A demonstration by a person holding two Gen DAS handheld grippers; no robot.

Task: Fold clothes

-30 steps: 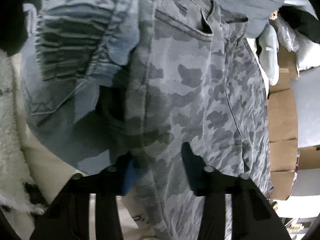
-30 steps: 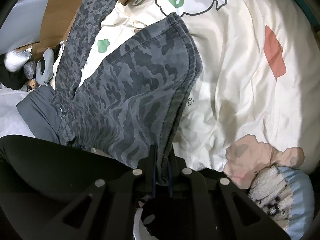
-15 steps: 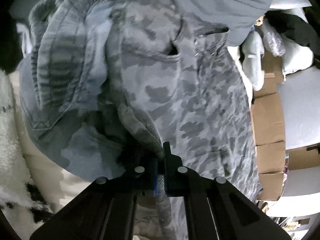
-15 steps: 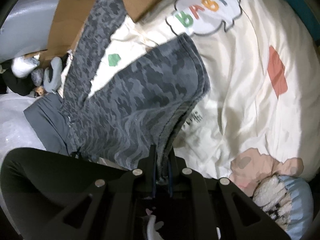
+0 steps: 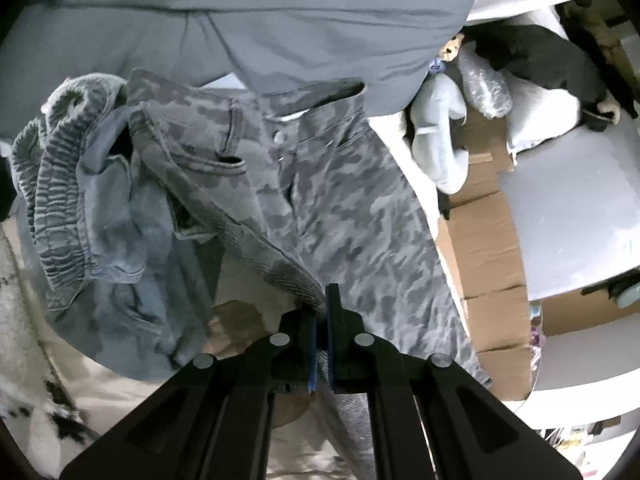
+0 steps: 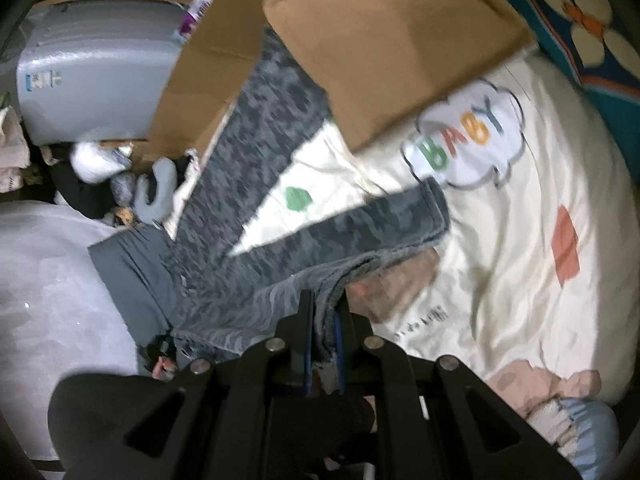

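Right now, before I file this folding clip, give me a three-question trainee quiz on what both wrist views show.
1. True or false: the left hand-held gripper stands open and empty.
2. The right hand-held gripper pinches which item? A) brown cardboard box B) grey camouflage-print trousers C) cream quilt with the BABY cloud patch
3. What lies beside the trousers' waistband in the left wrist view?

Key: 1 false, it is shut on a trouser fold. 2 B. 3 crumpled blue denim garment with an elastic waistband.
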